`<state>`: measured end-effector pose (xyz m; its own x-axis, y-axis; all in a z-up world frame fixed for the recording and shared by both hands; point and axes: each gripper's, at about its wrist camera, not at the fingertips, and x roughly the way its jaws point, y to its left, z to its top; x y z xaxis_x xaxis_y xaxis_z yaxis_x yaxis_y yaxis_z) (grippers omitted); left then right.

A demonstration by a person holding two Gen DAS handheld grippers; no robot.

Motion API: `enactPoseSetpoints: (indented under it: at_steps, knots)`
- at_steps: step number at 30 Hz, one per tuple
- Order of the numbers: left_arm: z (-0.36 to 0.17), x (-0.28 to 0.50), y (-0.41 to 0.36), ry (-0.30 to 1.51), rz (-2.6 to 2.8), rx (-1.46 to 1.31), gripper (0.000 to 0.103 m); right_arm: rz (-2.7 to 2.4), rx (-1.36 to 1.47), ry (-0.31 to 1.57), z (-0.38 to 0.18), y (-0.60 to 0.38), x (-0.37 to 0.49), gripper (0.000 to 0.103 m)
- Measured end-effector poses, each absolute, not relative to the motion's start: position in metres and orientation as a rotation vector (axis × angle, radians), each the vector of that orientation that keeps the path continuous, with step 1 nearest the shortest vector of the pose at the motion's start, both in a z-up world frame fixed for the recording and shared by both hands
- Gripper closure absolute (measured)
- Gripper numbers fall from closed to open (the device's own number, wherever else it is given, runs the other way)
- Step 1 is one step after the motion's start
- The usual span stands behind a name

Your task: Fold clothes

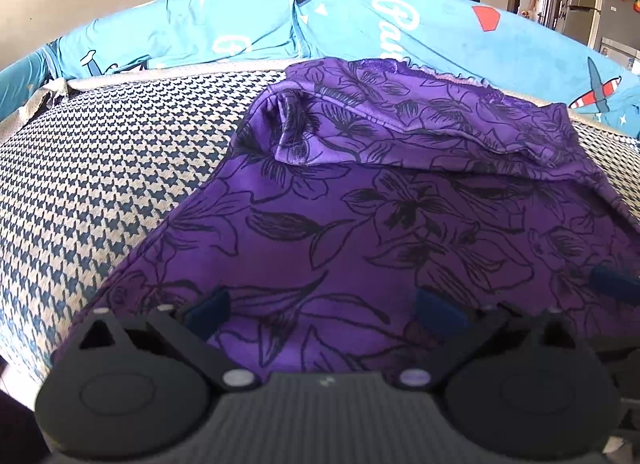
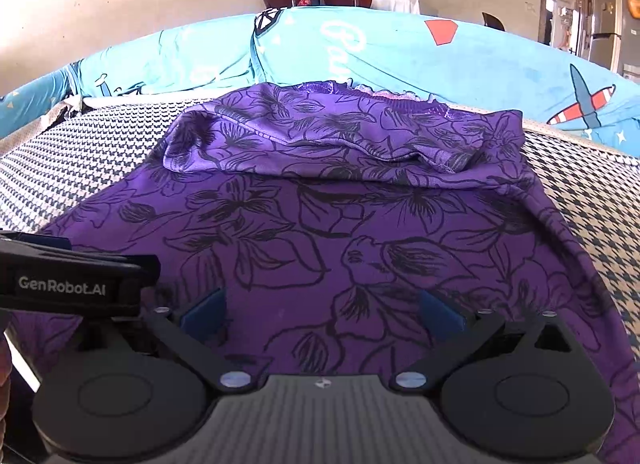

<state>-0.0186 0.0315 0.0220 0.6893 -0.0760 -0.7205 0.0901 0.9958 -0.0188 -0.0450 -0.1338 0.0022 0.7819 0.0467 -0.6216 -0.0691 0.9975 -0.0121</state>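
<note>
The purple floral-print fabric garment (image 1: 360, 224) lies spread on the navy-and-white houndstooth cushion (image 1: 100, 184), its far edge folded back toward me in a bunched band at twelve o'clock. My left gripper (image 1: 322, 310) hovers at its near hem, jaws spread wide, holding nothing. My right gripper (image 2: 320, 310) does likewise, jaws spread, the left one at its nine o'clock. A turquoise printed cover (image 2: 440, 60) rises behind.
</note>
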Motion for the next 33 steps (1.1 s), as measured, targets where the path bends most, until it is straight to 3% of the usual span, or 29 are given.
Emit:
enactPoseSetpoints:
  at_steps: [33]
  knots:
    - [0.010,-0.056,0.039,0.878,-0.075,0.086,0.000,0.021,-0.038,0.743,-0.005,-0.131,-0.099,0.000]
